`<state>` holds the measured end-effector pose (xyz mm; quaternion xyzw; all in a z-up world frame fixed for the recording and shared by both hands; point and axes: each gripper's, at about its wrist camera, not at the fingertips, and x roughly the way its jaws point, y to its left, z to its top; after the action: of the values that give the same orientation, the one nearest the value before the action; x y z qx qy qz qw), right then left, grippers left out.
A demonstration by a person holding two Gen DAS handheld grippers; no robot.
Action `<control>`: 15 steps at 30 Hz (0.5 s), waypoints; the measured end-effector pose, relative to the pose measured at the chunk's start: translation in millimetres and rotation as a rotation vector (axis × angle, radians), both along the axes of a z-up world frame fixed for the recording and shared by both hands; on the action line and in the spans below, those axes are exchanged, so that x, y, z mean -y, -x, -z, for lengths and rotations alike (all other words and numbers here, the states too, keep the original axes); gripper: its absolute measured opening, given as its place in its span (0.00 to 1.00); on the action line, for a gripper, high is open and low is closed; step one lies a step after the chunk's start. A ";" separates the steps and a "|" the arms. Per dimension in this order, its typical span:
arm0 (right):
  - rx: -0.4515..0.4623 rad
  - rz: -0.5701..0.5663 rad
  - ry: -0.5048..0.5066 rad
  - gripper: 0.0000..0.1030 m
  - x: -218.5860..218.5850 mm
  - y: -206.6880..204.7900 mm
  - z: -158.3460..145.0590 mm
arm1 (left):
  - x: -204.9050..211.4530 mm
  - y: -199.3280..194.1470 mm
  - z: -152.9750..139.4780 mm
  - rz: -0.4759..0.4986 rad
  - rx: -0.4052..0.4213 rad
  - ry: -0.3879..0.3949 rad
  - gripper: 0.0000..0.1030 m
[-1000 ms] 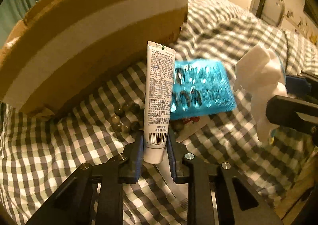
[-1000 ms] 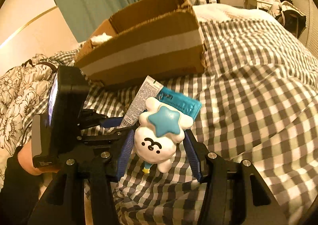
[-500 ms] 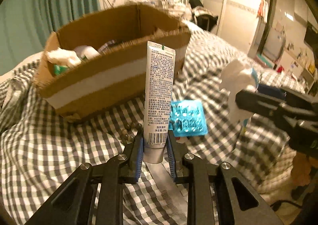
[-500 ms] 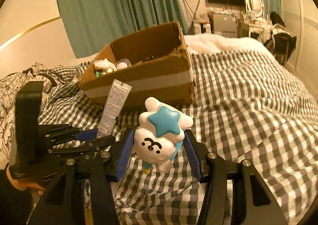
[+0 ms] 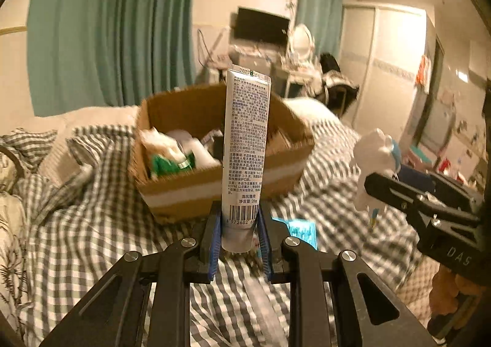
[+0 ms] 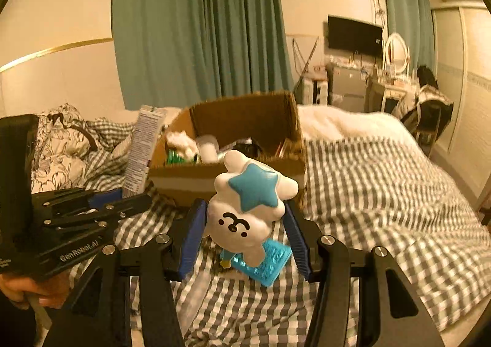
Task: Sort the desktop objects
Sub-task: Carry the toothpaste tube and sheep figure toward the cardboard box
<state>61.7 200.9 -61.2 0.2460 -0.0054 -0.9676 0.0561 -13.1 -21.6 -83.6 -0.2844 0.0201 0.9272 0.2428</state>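
My left gripper point(image 5: 239, 239) is shut on the lower end of a white ointment tube point(image 5: 245, 144), which stands upright in front of an open cardboard box point(image 5: 221, 187). A white cloud-shaped toy with a blue star point(image 6: 248, 209) sits clamped between the blue pads of my right gripper point(image 6: 245, 233). The same toy point(image 5: 373, 160) shows at the right of the left wrist view, and the tube point(image 6: 142, 150) at the left of the right wrist view. The box point(image 6: 233, 172) holds several items. A blue blister pack point(image 6: 265, 264) lies on the checked bedspread below the toy.
The checked bedspread point(image 6: 383, 193) stretches off to the right. Patterned pillows point(image 6: 61, 144) lie to the left of the box. Green curtains point(image 6: 199, 28), a wall television and a dresser stand behind. A hand point(image 6: 27, 288) holds the left gripper's body at lower left.
Both grippers have risen with their objects and tilted up, so the box's open top and the room behind have come into view. The blister pack stayed on the bed.
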 end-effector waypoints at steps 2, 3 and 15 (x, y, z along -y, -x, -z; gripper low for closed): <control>-0.029 0.001 -0.004 0.49 1.9 -2.0 -9.3 | 5.9 -1.4 -10.1 -0.011 -0.024 -0.020 0.22; -0.042 0.003 -0.004 0.49 2.7 -3.5 -13.8 | 6.8 -2.3 -12.8 -0.019 -0.037 -0.025 0.22; -0.189 -0.016 -0.013 0.49 19.1 -0.1 -67.7 | 24.7 -9.0 -62.9 -0.113 -0.190 -0.045 0.22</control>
<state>61.8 181.8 6.5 0.1540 0.0081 -0.9861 0.0624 -4.1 -46.3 -20.7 -0.1906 0.0061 0.9624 0.1933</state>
